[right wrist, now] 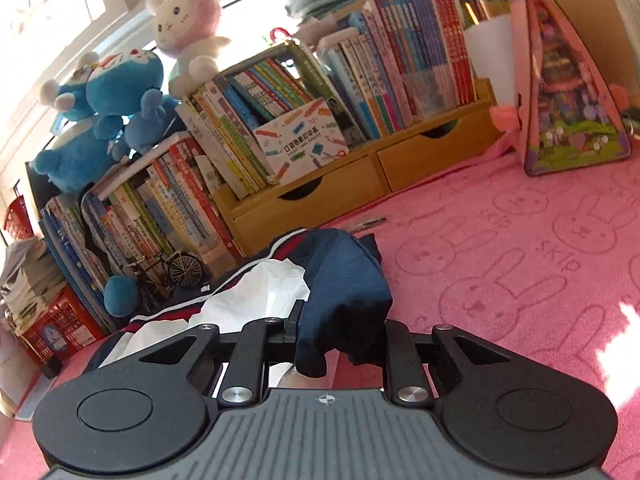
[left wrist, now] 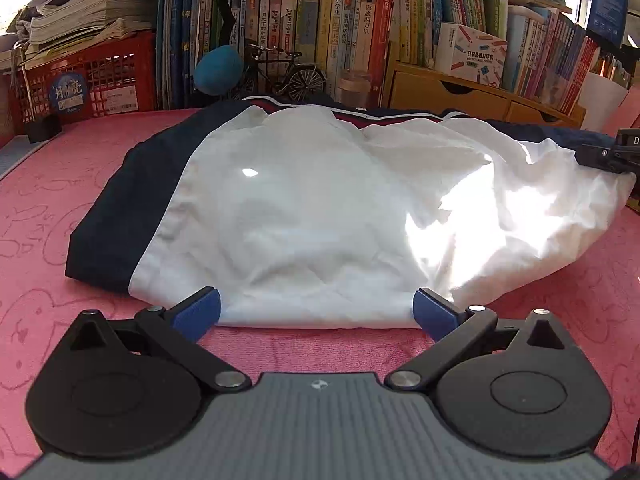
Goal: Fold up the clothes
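While the white-and-navy garment lies spread on the pink table, the left gripper waits released at its near hem, and the right gripper pinches the navy sleeve, apparently to fold it inward.

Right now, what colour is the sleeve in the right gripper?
Navy blue sleeve, pinched in the right gripper; the right wrist view shows it best.
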A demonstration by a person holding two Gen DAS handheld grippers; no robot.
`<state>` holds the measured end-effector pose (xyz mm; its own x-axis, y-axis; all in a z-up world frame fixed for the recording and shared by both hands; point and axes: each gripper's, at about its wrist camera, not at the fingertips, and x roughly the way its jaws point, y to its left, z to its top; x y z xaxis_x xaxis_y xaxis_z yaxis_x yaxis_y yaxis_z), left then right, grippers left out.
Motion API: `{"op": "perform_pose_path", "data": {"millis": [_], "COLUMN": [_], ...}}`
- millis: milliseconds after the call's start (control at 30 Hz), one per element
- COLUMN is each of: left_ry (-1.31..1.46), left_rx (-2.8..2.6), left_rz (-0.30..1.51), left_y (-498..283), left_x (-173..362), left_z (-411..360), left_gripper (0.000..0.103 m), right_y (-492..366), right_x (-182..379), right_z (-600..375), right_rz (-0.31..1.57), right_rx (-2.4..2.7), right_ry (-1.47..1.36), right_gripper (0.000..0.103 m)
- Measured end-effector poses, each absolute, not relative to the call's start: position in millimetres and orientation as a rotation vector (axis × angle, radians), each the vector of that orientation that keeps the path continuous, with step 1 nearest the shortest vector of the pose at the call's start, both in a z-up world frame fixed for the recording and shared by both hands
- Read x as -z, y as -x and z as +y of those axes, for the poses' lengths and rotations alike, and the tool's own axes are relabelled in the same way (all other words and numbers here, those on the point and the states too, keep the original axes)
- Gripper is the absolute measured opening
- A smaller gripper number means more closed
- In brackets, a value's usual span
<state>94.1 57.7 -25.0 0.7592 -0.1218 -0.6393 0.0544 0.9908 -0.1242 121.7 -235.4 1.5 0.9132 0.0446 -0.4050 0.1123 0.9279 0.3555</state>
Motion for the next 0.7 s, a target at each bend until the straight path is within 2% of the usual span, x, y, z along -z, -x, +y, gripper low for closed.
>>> {"op": "perform_pose_path", "data": {"millis": [167, 400, 567, 700], "left_ry": [0.217, 0.253, 0.298, 0.304], "left_rx": [0.041, -0.081, -0.069, -0.055], "left_rz": [0.698, 0.653, 0.672, 0.664], "left_y": [-61, -30, -29, -25], "left_x": [19, 13, 22, 27], "left_z": [129, 186, 198, 205], "left_gripper": [0.103, 0.103, 0.103, 0.103], "right_y": [-139, -133, -125, -121], "right_x": [-53, -20, 15, 17], "right_z": [-125, 53, 97, 97], "right_rz": [0.313, 0.296, 0.358, 0.354], "right_rx": [-0.129, -0.464, -0.541, -0.566], "right_ry": [-0.023, 0.367, 0.454, 0.478], "right_gripper": [0.018, 0.014, 0.013, 0.013]}}
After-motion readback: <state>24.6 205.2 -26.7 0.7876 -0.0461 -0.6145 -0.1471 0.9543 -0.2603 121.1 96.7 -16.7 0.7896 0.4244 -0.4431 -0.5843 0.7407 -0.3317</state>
